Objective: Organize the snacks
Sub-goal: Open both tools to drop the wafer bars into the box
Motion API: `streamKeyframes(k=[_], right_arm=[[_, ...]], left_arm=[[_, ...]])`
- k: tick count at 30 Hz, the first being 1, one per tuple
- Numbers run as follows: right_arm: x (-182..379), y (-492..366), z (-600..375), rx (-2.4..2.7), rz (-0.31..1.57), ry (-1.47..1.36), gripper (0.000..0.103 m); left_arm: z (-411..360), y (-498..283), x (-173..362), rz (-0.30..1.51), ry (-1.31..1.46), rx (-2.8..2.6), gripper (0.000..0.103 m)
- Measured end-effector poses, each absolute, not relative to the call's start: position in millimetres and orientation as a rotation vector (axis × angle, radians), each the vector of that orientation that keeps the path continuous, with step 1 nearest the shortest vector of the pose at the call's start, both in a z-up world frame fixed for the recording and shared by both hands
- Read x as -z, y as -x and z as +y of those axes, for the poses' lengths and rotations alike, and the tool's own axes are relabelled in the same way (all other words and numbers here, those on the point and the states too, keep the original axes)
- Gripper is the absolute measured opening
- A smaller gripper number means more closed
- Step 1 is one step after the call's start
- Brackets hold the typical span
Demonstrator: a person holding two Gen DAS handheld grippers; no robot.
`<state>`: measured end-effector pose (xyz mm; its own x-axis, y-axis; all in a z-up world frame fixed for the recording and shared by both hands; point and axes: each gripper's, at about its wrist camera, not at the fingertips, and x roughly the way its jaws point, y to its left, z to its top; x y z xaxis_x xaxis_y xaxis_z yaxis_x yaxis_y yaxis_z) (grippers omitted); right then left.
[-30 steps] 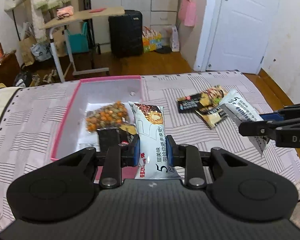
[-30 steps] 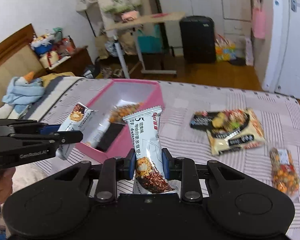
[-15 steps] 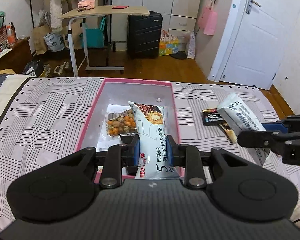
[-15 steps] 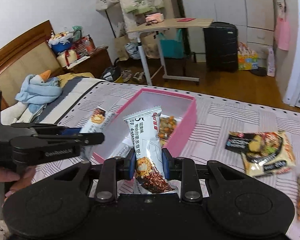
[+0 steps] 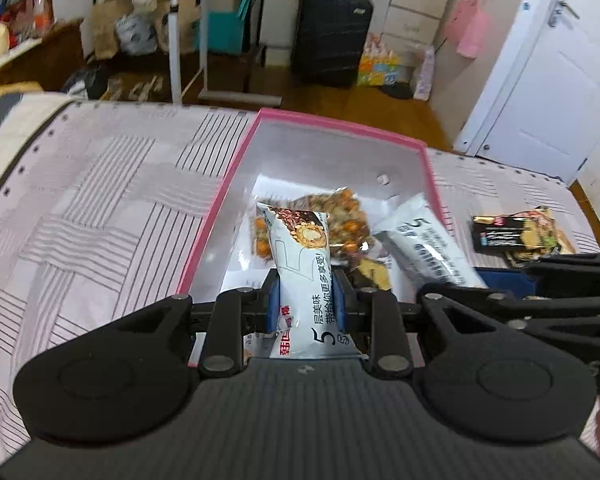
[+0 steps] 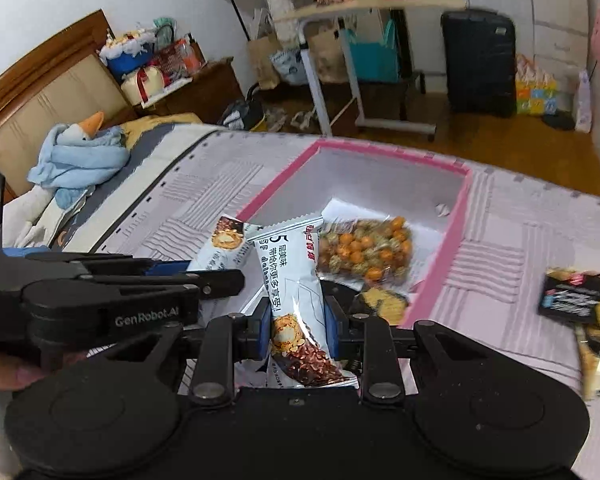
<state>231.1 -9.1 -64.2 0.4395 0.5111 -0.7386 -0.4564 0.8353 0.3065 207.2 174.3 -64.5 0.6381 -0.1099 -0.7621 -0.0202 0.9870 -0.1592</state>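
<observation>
A pink-rimmed box (image 5: 332, 123) sits on the striped bedspread and also shows in the right wrist view (image 6: 380, 152). Inside lies a clear bag of orange and green nuts (image 5: 340, 216), also in the right wrist view (image 6: 364, 250), and a darker packet. My left gripper (image 5: 305, 292) is shut on a white snack bar packet (image 5: 304, 264) over the box's near end. My right gripper (image 6: 296, 316) is shut on a matching white snack bar packet (image 6: 294, 280), also over the box. Each gripper shows in the other's view, the right (image 5: 540, 280) and the left (image 6: 140, 280).
A black and yellow snack packet (image 5: 516, 232) lies on the bedspread right of the box, also in the right wrist view (image 6: 580, 296). A blue plush goose (image 6: 80, 152) lies by the headboard. A side table, a black suitcase (image 5: 332, 36) and a white door stand beyond the bed.
Both grippers have moved in over the pink box with their packets. The right gripper's packet now hangs inside the box's right rim, close beside the left gripper.
</observation>
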Motion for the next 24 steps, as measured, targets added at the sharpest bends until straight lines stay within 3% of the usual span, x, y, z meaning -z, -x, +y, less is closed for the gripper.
streamKeyframes(k=[12, 16, 24], right_arm=[[103.6, -245.1, 1.1, -0.600, 0.978, -0.062, 0.035], [82.8, -232.8, -12.4, -0.587, 0.942, -0.043, 0.050], [5.4, -193.0, -67.1, -0.557, 0.848, 0.018, 0.057]], left_arm=[[177.1, -228.2, 94.5, 0.915, 0.146, -0.008, 0.028], [172.0, -219.3, 83.3, 0.895, 0.129, -0.014, 0.035], [157.0, -185.7, 23.3, 0.841, 0.150, 0.033, 0.041]])
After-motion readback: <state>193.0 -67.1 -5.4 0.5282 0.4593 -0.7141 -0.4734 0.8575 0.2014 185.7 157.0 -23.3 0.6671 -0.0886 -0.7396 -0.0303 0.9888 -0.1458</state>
